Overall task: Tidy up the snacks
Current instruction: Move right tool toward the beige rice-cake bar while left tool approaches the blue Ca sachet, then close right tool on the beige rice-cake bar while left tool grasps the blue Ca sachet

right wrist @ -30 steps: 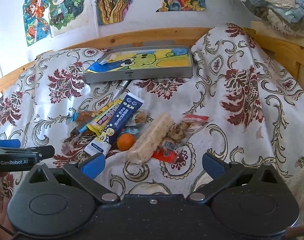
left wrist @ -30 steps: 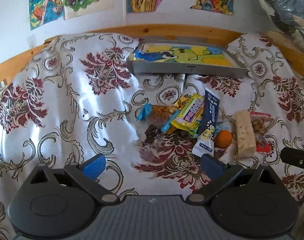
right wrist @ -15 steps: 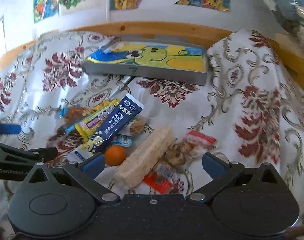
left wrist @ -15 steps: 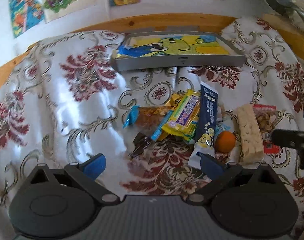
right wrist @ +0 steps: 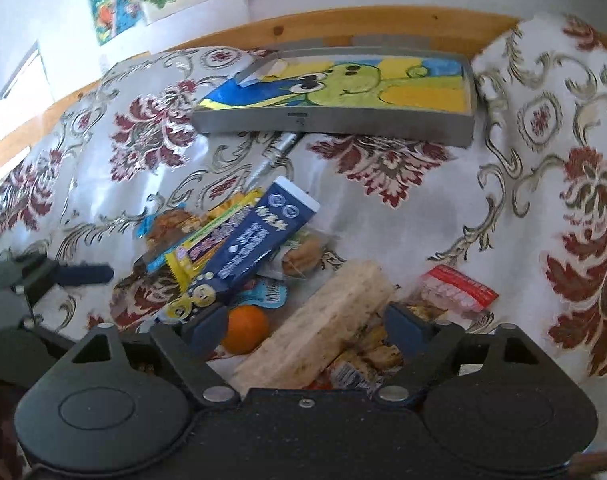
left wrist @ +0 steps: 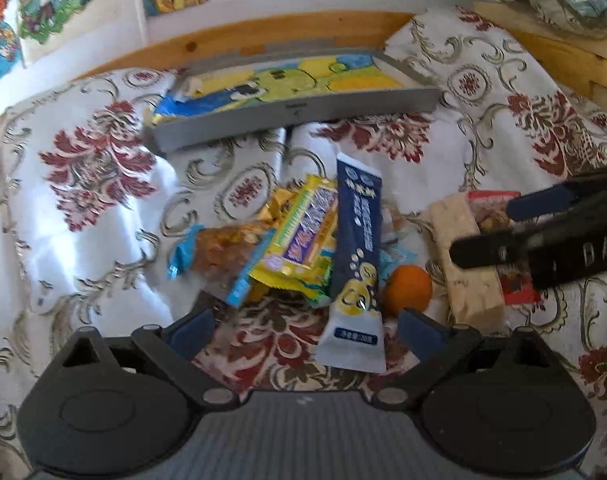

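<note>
navy pouch (left wrist: 357, 236): flat, atop pile centre
yellow wrapper (left wrist: 303, 236): left of pouch
orange (left wrist: 408, 288): right of pouch
beige bar (left wrist: 465, 260): right
tray (left wrist: 295, 98): far, empty

Daylight falls from the left, bleaching the glossy tablecloth (left wrist: 103, 240) into white glare along its left edge in both wrist views (the window (right wrist: 23, 72) at the upper left of the right wrist view is blown out). The snack pile casts soft, short shadows. Fisheye bending curves the wooden rail (right wrist: 343, 26) and darkens the corners. The right gripper (left wrist: 543, 220) is smeared by motion blur in the left wrist view, and print on wrappers is soft
</note>
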Motion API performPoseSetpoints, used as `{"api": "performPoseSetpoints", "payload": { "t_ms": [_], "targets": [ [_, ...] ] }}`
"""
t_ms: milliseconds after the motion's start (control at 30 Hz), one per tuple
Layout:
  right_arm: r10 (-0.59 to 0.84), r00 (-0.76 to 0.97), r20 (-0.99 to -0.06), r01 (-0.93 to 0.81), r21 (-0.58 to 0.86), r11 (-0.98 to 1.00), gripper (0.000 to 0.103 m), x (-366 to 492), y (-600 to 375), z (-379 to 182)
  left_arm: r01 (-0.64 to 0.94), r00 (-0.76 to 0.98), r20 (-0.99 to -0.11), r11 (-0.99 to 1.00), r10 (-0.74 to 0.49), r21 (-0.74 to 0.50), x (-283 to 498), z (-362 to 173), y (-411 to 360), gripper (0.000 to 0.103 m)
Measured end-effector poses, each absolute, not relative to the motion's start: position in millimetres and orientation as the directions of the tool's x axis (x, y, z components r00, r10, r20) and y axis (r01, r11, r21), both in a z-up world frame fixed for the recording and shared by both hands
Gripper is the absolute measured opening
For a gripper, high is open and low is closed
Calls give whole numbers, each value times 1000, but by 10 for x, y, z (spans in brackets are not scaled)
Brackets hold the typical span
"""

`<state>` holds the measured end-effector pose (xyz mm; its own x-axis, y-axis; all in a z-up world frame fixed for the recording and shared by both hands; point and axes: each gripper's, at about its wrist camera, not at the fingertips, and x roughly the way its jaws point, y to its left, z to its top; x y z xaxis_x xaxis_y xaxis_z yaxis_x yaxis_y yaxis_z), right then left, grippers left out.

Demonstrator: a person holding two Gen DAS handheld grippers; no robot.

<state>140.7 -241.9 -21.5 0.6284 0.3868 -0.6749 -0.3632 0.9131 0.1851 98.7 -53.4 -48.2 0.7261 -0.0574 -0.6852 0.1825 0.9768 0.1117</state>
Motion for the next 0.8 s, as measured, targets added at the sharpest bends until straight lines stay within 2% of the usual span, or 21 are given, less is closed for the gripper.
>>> {"api": "performPoseSetpoints", "payload": {
  "t_ms": [167,333,400,467,633,733,800],
  "targets": [
    [398,611,-684,-331,236,914,80,1517,-2486,-299,199,709,-702,975,-73,100,1043,-564,-533,94],
    [389,621,-681,-369,185,911,80,1554,-2407,-346,223,698,-708,972,-103,78,1107,-578,-577,82],
    [404,609,-683,-379,197,904,74,1594,-2405,-365,244,699,-705,967,-124,71,1131,-570,-613,74],
    [418,584,-696,-371,229,900,73,1650,-2411,-423,255,702,-701,963,-127,82,1163,-569,-662,69],
    [430,578,-694,-362,254,897,71,1680,-2420,-440,280,700,-696,958,-160,60,1257,-556,-707,62],
    [439,575,-691,-350,278,895,65,1678,-2447,-429,282,687,-701,959,-189,17,1303,-557,-659,57],
    [433,574,-695,-341,279,898,58,1685,-2453,-435,281,672,-709,959,-213,-22,1318,-571,-611,47]
  ]
}}
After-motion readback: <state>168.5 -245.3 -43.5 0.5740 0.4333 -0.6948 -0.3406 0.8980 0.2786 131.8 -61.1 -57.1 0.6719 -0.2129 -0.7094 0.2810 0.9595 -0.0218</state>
